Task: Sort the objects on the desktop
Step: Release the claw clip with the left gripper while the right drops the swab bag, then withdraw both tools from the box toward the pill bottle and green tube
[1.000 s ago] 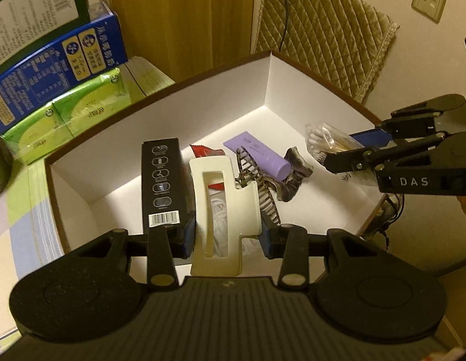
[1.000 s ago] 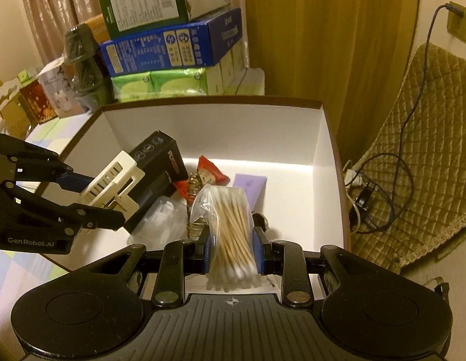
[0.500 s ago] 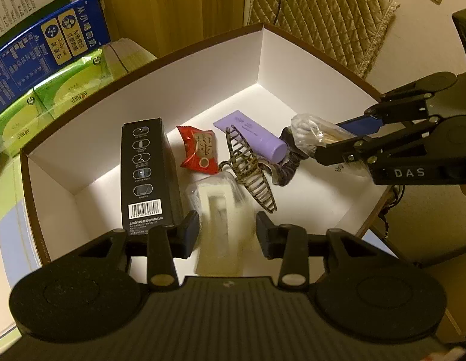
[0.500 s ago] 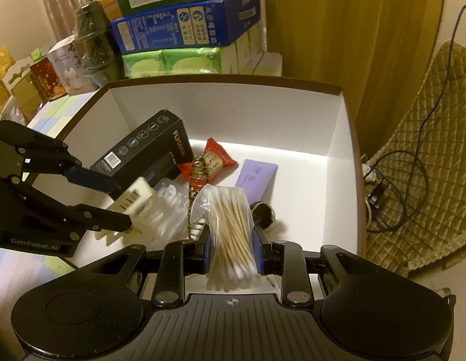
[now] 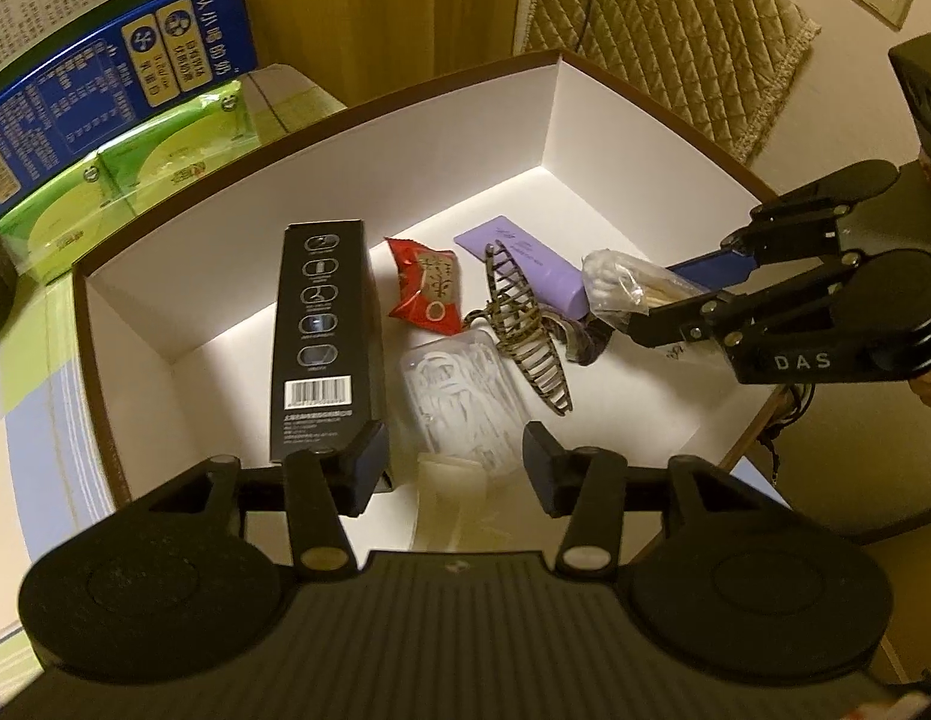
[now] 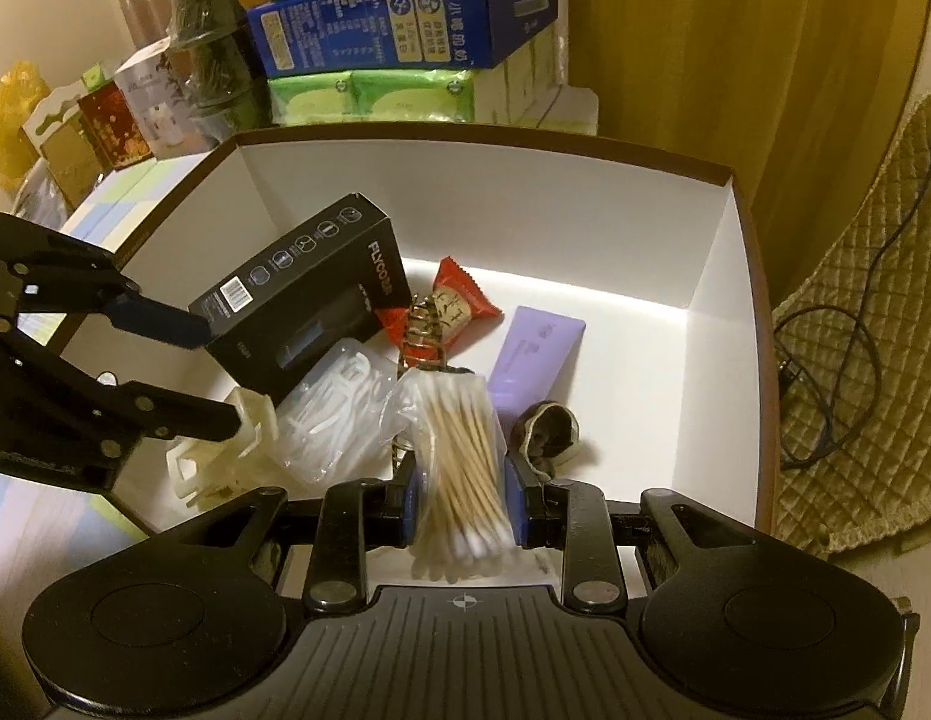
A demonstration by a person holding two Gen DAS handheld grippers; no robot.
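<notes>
Over the white box (image 6: 720, 252), the left gripper (image 5: 453, 468) — jaws just opening, empty — has released a cream clip (image 6: 219, 450), while the right gripper (image 6: 465, 504) clamps a bag of cotton swabs (image 6: 459, 450), likely next to drop.

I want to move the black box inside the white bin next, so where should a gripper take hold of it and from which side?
Grip the black box across its two long narrow sides near the barcode end, coming down from above. It lies flat and long, and that end sits nearest the left gripper, whose jaws have just been opening with nothing pressed between them. The floss pick case crowds one side, so keep it narrow.
</notes>
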